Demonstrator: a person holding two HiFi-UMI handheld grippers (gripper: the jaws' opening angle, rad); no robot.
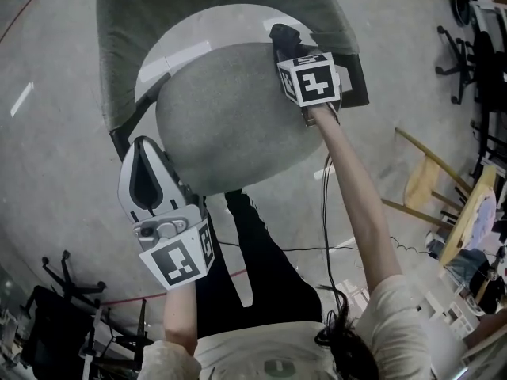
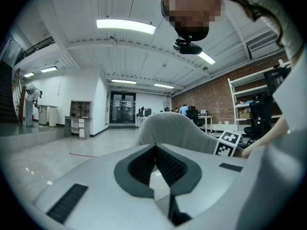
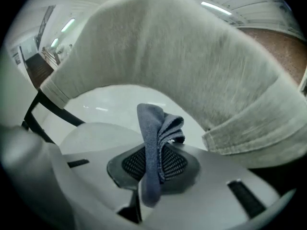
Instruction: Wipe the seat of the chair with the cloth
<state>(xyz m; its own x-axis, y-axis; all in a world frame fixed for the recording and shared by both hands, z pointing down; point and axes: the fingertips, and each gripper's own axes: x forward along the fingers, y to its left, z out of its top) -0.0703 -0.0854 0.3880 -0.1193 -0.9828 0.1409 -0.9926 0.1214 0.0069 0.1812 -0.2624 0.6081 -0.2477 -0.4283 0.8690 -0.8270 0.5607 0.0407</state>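
The right gripper (image 3: pixel 152 164) pinched the blue-grey cloth (image 3: pixel 154 128) at the grey chair seat's (image 1: pixel 230 125) far edge, under the backrest (image 3: pixel 192 66), seemingly poised to wipe, while the left gripper (image 2: pixel 154 152) waited nearside, jaws pressed together, empty.

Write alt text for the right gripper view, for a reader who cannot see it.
The right gripper has its jaws shut on a folded blue-grey cloth, which sticks up between the ribbed dark pads. Behind it the chair's grey fabric back curves across the top of the view, with a black frame strut at the left.
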